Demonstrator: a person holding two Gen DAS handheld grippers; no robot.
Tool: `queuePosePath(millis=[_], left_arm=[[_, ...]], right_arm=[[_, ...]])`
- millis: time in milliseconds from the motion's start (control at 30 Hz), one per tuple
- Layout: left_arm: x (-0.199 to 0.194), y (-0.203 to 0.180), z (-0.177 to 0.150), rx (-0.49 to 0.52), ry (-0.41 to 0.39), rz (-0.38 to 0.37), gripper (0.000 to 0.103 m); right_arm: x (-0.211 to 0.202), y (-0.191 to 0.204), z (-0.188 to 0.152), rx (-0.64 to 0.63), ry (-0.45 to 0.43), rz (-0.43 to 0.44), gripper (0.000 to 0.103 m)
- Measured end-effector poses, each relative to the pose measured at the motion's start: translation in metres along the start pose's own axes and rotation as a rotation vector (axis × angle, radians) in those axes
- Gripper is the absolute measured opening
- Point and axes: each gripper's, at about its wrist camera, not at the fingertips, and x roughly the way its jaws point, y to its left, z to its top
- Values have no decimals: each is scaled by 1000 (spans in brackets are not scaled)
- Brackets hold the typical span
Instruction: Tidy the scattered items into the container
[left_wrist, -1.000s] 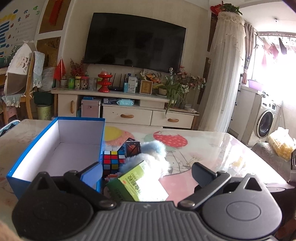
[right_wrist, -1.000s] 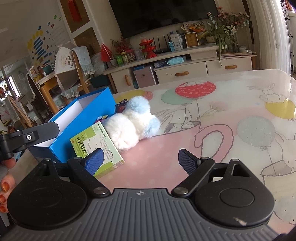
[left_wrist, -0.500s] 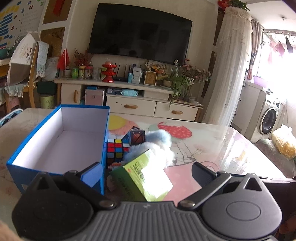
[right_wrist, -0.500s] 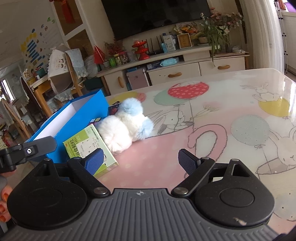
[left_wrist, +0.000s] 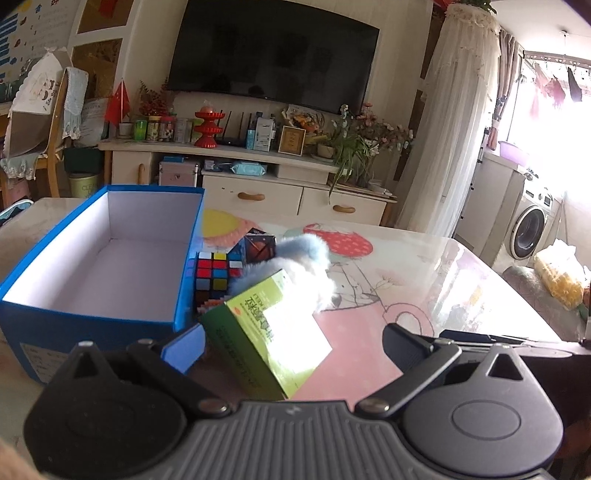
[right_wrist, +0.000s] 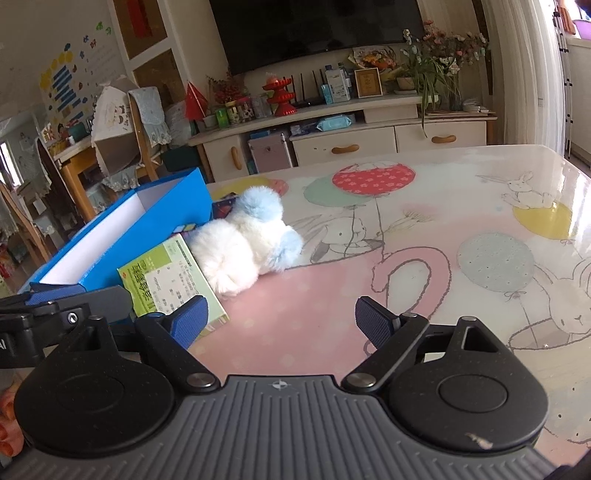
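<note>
The left gripper (left_wrist: 291, 341) is spread wide with nothing clamped; its blue-padded left finger sits just in front of the near corner of the blue box (left_wrist: 184, 273), and the near end of the green carton (left_wrist: 266, 325) lies in the gap between the two fingers, though actual contact with either pad cannot be made out. The right gripper (right_wrist: 280, 319) is likewise wide open and holds nothing, poised over the pink part of the tabletop (right_wrist: 424, 229), its left pad just in front of the green carton's (right_wrist: 170, 280) near corner. That carton lies tilted, leaning against the outer right wall of the box and touching the fluffy white-and-blue plush toy (right_wrist: 247, 243) just behind it. In the left wrist view, a Rubik's cube (left_wrist: 216, 271) stands against the box wall, a dark patterned cube (left_wrist: 258, 249) is right behind it, and the plush toy (left_wrist: 306, 262) lies beside them both. The blue box stands open on the tabletop, and the white interior that shows holds nothing; all four items lie outside it along its right side. In the right wrist view an arm of the left gripper (right_wrist: 66, 314) shows at the left edge, near the box (right_wrist: 140, 236).
</note>
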Motion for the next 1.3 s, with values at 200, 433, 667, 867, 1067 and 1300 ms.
queuePosePath(millis=[200,433,667,867,1067,1300], left_arm=[[3,-4,-3,29,21,-5,90],[10,-2,-7,50,50,-5,79],[8,2,-12,83,67,14,71],[11,9,-16,90,85,30,64],[19,11,-17,89,98,22,60],[31,16,-17,72,128,17,59]], right_arm=[[7,0,0,-10,32,-3,90],[14,-3,2,-9,43,40,73],[26,0,8,-38,59,123,50],[43,6,16,-72,102,190,44],[61,8,28,-94,168,314,44],[82,2,42,-69,244,457,47]])
